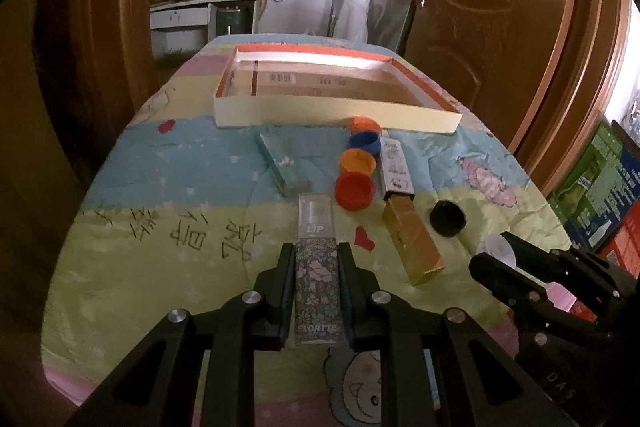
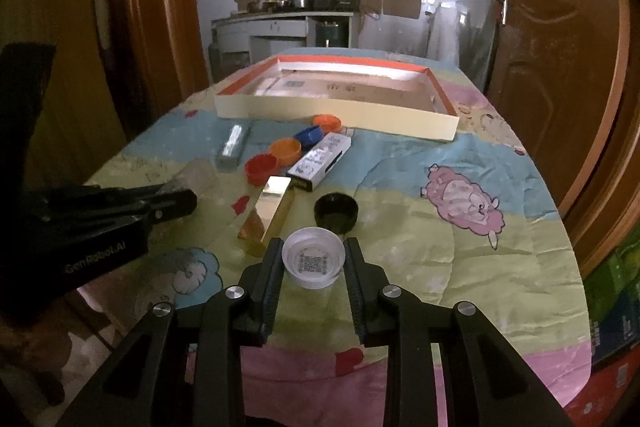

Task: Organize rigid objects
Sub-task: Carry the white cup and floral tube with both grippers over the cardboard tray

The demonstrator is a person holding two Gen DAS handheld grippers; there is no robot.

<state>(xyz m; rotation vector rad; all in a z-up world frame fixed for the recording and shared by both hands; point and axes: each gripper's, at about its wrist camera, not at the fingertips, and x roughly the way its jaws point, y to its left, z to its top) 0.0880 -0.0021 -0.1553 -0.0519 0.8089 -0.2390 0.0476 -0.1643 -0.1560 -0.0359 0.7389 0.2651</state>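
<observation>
My left gripper (image 1: 316,251) is shut on a floral lip-product box (image 1: 317,259), held just above the cloth. My right gripper (image 2: 313,245) is shut on a clear plastic cap (image 2: 313,258); it also shows at the right of the left wrist view (image 1: 496,253). On the cloth lie a gold box (image 2: 269,213), a white printed box (image 2: 320,161), a silvery box (image 2: 233,146), a black cap (image 2: 336,211), and red (image 2: 261,167), orange (image 2: 285,149), blue (image 2: 309,135) and a second orange (image 2: 327,122) cap. A shallow open cardboard tray (image 2: 332,115) stands behind them.
The table has a patterned cloth (image 2: 460,255) and drops off at left, right and front. Wooden doors (image 2: 560,67) flank it. Coloured cartons (image 1: 600,195) stand on the floor at the right. A kitchen counter with pots (image 2: 296,7) is far behind.
</observation>
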